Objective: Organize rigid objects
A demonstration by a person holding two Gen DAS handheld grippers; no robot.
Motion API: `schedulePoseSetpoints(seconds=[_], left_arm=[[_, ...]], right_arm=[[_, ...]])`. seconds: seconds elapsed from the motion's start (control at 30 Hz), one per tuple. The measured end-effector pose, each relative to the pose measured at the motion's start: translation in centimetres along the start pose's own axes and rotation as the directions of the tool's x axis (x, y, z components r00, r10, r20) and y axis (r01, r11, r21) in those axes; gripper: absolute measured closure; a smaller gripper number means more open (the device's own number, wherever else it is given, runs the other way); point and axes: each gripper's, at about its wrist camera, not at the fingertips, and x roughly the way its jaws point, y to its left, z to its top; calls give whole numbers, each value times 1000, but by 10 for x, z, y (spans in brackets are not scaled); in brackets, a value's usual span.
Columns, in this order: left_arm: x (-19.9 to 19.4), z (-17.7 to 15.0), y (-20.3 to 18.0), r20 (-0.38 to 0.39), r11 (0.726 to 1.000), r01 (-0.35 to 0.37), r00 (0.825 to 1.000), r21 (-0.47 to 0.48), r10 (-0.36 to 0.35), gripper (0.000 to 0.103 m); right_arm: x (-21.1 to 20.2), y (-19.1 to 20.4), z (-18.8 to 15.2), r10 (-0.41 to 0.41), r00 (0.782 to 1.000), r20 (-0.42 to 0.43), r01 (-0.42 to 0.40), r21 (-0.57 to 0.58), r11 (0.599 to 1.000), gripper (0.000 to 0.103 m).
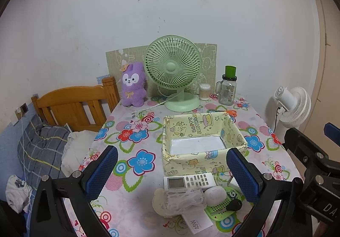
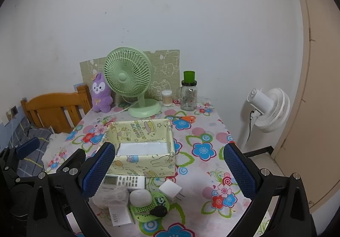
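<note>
Left wrist view: left gripper hovers, jaws spread wide and empty, over the remote control lying just before the empty paper-wrapped box.

Right wrist view: right gripper likewise gapes empty; white charger plug sits on the table, probably ready for boxing.

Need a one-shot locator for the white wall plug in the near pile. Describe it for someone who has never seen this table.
Start at the yellow cartoon-print box mid-table. Just in front of it lies a white remote; the wall plug sits right of that remote. It is the only plain white cube in the pile, with two metal prongs sticking out toward the right.
</note>
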Motion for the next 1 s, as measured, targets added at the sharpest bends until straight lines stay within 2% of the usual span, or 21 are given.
schedulePoseSetpoints(seconds=[0.17,0.47,0.83,1.0], left_arm=[[4,-1,-3,-10,1000,4,1000,0,-4,0],[14,-7,-3,-25,1000,16,1000,-6,-16,0],[40,-18,-7,-97,999,53,994,-2,-53,0],[58,-29,-8,-137,998,61,989,-18,-63,0]], right_arm=[[3,0,-1,-6,1000,-3,6,-2,1000,0],[16,1,-4,33,999,-40,-33,-3,999,0],[43,-1,-20,69,995,-78,-69,-1,998,0],[54,0,-31,52,997,-58,-53,-18,998,0]])
